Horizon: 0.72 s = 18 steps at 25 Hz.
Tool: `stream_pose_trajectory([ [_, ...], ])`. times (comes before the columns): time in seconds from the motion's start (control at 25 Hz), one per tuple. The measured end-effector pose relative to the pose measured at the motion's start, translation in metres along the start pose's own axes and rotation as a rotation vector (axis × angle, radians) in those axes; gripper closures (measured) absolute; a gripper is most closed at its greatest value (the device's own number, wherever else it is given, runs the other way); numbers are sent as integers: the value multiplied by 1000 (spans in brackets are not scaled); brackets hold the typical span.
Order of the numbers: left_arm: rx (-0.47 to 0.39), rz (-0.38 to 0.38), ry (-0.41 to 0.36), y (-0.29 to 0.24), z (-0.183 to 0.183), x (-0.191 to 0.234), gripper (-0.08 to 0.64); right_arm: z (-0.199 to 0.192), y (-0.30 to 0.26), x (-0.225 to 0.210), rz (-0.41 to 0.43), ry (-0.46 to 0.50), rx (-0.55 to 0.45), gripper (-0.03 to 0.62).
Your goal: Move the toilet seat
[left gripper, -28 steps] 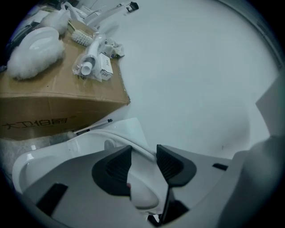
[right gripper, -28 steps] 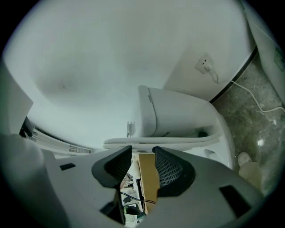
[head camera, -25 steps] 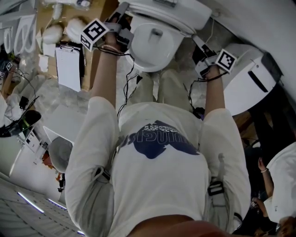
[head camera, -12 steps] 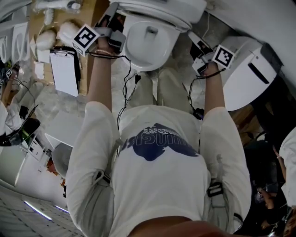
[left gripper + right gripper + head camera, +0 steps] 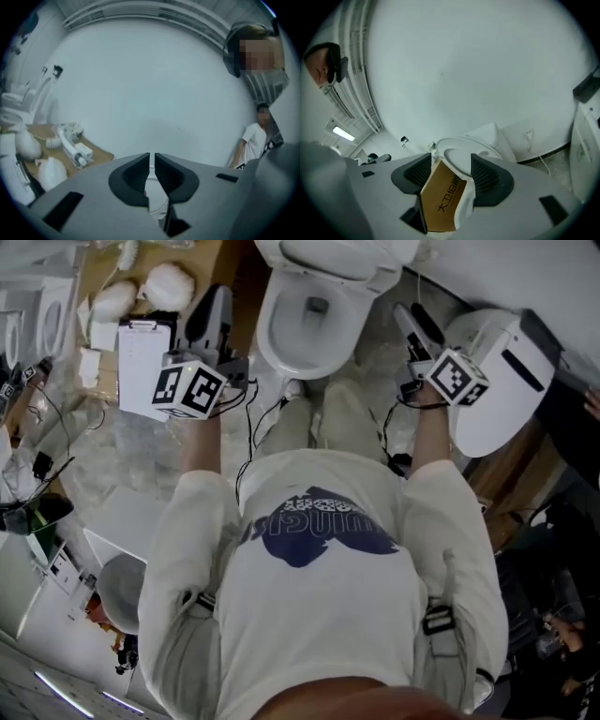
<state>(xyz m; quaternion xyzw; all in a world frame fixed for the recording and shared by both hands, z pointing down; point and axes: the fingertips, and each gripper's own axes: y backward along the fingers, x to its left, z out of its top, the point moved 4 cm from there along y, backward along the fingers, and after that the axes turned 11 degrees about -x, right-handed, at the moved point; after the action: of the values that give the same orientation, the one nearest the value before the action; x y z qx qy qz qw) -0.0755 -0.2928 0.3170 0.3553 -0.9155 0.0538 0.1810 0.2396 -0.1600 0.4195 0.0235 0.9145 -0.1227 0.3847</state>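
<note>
The left gripper [image 5: 152, 158] is closing, its jaws almost together with nothing between them. The right gripper [image 5: 451, 161] is opening, its jaws apart and empty. Beyond and between the two stands the toilet [image 5: 274, 329] with its bowl open and the seat [image 5: 330, 253] tipped back at its far end, clear of both grippers.

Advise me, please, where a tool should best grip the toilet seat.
The toilet seat looks tipped up behind the open bowl. Take its free edge, opposite the hinge, coming from the front over the bowl: that thin lip suits the jaws and gives leverage.
</note>
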Motion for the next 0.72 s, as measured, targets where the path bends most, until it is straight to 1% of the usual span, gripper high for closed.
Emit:
stream_pose_trajectory([
  [0.04, -8, -7, -49, 23, 12, -8, 529, -1, 17, 15, -19, 36, -29, 318],
  [0.12, -19, -17, -110, 67, 30, -22, 529, -6, 49, 44, -53, 95, -86, 311],
  [0.28, -33, -38, -170, 135, 48, -36, 529, -18, 97, 91, -96, 157, -193, 314],
  [0.36, -42, -51, -178, 156, 51, -41, 529, -23, 113, 106, -106, 175, -233, 319],
  [0.48, -48, -75, -171, 175, 51, -51, 529, -31, 134, 124, -118, 214, -265, 321],
  [0.72, -63, -102, -151, 180, 53, -70, 529, -43, 152, 149, -107, 249, -273, 324],
])
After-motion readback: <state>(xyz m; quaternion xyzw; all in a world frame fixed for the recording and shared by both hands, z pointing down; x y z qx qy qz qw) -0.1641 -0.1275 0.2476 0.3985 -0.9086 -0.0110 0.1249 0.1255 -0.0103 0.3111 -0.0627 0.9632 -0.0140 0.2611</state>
